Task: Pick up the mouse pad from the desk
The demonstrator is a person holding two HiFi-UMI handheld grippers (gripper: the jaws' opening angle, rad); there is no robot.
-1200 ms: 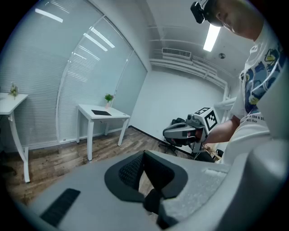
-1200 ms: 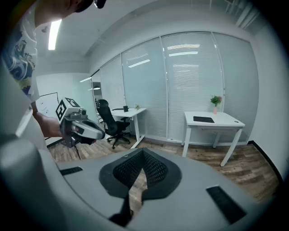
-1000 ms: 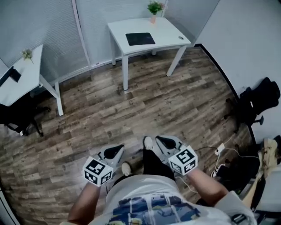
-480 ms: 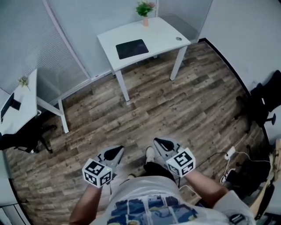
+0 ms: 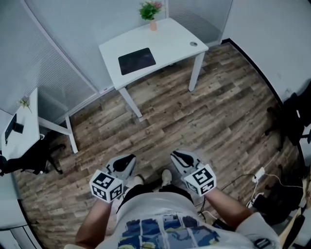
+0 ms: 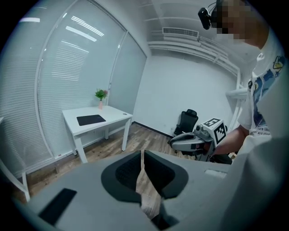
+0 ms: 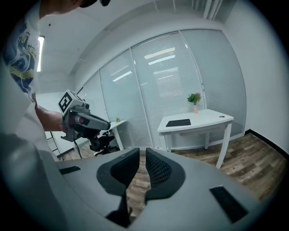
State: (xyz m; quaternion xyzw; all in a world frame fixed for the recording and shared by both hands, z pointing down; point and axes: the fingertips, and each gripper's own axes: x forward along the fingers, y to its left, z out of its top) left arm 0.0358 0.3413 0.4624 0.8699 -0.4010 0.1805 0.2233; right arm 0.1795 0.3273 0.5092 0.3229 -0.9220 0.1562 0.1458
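The black mouse pad lies flat on the white desk at the far side of the room, well away from both grippers. It also shows in the left gripper view and the right gripper view. My left gripper is held low in front of my body. Its jaws meet at the tips and are just starting to part, with nothing between them. My right gripper is beside it, its jaws a thin slit apart and holding nothing.
A potted plant and a small round item stand on the desk. Wood floor lies between me and it. A second white desk with a black chair is at left. Another black chair and floor cables are at right.
I have walked toward the desk: it now sits larger and further left in the head view. Both grippers keep the same pose in front of my body.
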